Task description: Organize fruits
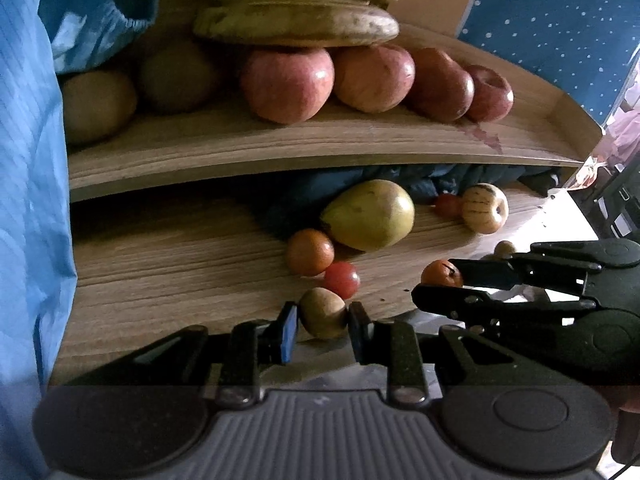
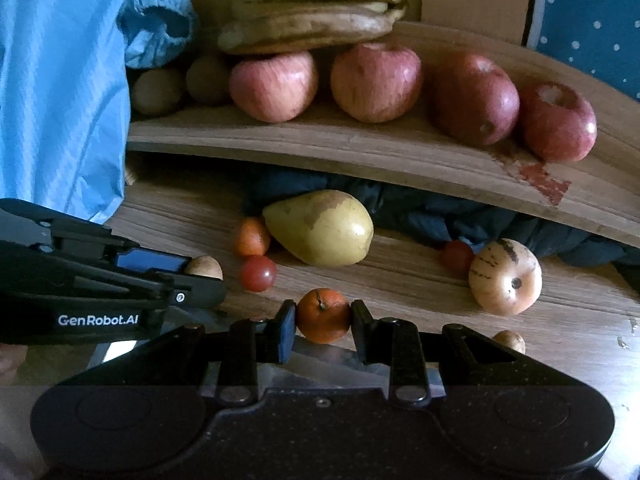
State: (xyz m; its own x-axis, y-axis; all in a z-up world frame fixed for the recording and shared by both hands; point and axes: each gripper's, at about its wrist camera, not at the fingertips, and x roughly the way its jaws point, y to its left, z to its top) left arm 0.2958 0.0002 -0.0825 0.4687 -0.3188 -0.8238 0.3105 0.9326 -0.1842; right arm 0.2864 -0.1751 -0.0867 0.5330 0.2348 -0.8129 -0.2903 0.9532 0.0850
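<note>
The bananas (image 1: 296,20) are cut off at the top; the left gripper (image 1: 322,322) clamps a small smooth brownish fruit (image 1: 323,313), the right gripper (image 2: 323,320) a dimpled orange (image 2: 323,315), both low over the wood-grain table (image 2: 400,280).

A wooden table (image 2: 400,280) bears a pear (image 2: 320,228), tomatoes (image 2: 258,273) and a raised board (image 2: 360,148) of apples (image 2: 376,80).

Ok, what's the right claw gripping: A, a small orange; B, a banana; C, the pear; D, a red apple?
A: in the right wrist view the right claw pinches the small orange between both fingers, while the pear lies free behind.
</note>
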